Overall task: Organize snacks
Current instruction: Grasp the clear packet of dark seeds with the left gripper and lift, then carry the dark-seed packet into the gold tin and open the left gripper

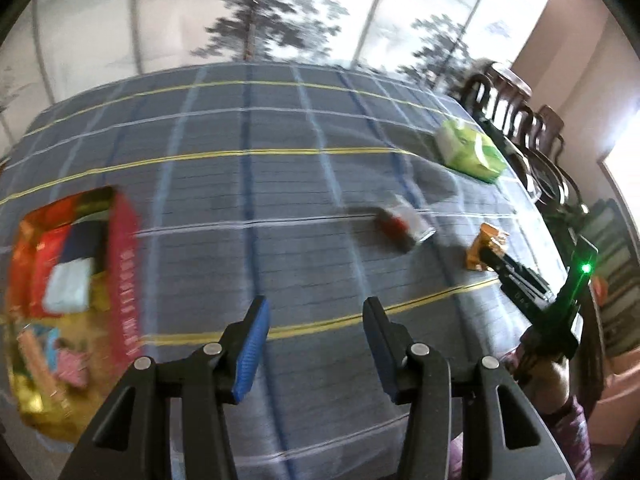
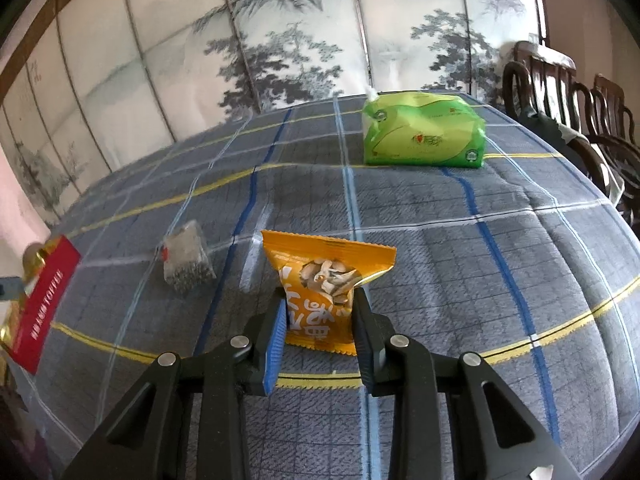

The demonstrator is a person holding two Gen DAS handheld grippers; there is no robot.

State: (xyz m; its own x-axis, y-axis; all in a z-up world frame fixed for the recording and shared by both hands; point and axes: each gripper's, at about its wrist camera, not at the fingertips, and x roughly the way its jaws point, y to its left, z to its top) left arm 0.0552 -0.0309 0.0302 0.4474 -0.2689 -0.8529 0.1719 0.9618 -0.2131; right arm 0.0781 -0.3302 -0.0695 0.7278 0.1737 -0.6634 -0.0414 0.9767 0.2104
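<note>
Green tissue pack [image 2: 423, 131] on plaid tablecloth [image 2: 440, 240]; painted screen [image 2: 280, 40] behind; wooden chairs [image 2: 568, 92] beside

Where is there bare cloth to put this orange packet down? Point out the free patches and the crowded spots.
The right gripper holds the orange packet. Free: the wide plaid cloth between the red box and the clear sachet, and the stretch in front of the green tissue pack. Crowded: inside the red box, already packed with snacks.
</note>
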